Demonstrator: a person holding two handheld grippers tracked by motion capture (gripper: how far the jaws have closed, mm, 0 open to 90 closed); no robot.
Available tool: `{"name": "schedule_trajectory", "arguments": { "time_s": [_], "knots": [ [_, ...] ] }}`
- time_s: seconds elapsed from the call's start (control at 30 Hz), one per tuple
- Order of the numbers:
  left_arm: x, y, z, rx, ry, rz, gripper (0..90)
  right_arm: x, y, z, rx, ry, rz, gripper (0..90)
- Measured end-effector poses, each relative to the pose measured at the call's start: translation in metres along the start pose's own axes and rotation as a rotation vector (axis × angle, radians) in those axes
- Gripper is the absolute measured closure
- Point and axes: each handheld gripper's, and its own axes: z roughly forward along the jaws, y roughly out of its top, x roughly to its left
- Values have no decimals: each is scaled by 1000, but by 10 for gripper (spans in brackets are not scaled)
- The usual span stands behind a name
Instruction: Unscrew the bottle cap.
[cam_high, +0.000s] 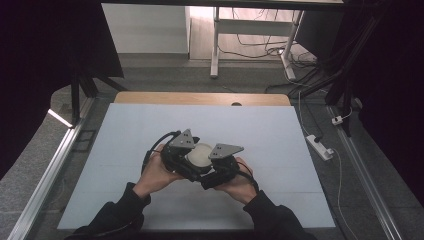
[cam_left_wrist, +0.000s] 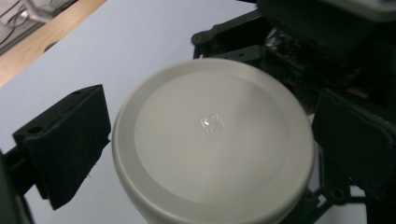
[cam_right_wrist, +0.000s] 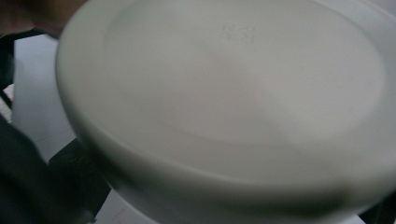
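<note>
From the high view, a person's two hands meet near the middle of the pale blue table mat (cam_high: 260, 130), the left gripper (cam_high: 176, 152) and the right gripper (cam_high: 226, 162) pressed close on either side of a round white lid (cam_high: 201, 155), which sits between their grey top plates. In the left gripper view, the white lid (cam_left_wrist: 212, 140) lies face up between the two black jaws, which stand wide apart, one at each side of its rim; the left jaw looks just clear of the rim, and the right gripper's dark body (cam_left_wrist: 322, 42) crowds in behind. In the right gripper view, the lid (cam_right_wrist: 233, 107) looms very close and blurred, faint embossed marks near its top; whether these jaws grip it cannot be told.
</note>
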Motion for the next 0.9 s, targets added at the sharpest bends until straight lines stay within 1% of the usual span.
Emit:
{"name": "schedule_trajectory", "arguments": {
  "time_s": [0.03,0.07,0.1,0.17,0.23,0.33,0.37,0.47,0.5,0.53,0.57,0.6,0.63,0.67,0.7,0.73,0.77,0.83,0.87,0.9],
  "knots": [
    [1,0,-2,0,-24,11,0,1,0,0,-2,23,-3,67],
    [3,-1,-3,2,-54,27,0,1,0,0,-2,23,-3,67],
    [4,-2,-4,1,-70,38,0,2,1,-1,-7,44,-11,67],
    [7,-4,-5,1,-107,43,4,2,1,-1,-8,53,-15,67],
    [10,-8,-3,10,-129,40,14,4,2,-1,-14,71,-25,67],
    [11,-9,-3,14,-133,47,46,4,2,-2,-17,75,-30,67],
    [11,-10,-2,2,-136,41,67,4,2,-2,-20,76,-31,67],
    [11,-11,-2,-7,-133,31,75,4,2,-3,-18,73,-31,67],
    [12,-11,-2,-5,-129,34,77,3,2,-3,-18,71,-26,67],
    [11,-11,-1,-11,-121,22,78,3,2,-3,-17,66,-25,67],
    [10,-11,-1,-11,-100,10,79,3,2,-3,-15,60,-20,67],
    [10,-10,0,-12,-90,-4,79,3,2,-3,-13,53,-14,67],
    [10,-10,0,-12,-90,-4,79,2,2,-3,-12,44,-10,67],
    [9,-10,0,-12,-78,-9,80,2,2,-3,-12,38,-4,67],
    [8,-9,1,-13,-54,-26,80,1,2,-2,-11,30,-1,67],
    [7,-8,1,-15,-45,-34,80,1,1,-2,-6,21,1,68],
    [7,-8,1,-15,-45,-34,80,1,1,-1,-2,17,3,67],
    [6,-6,-1,-29,-30,-56,81,1,1,0,4,9,6,68],
    [5,-5,-2,-36,-32,-73,80,1,0,0,6,6,2,67],
    [5,-5,-2,-36,-32,-73,80,1,0,0,6,6,2,67]
  ]
}}
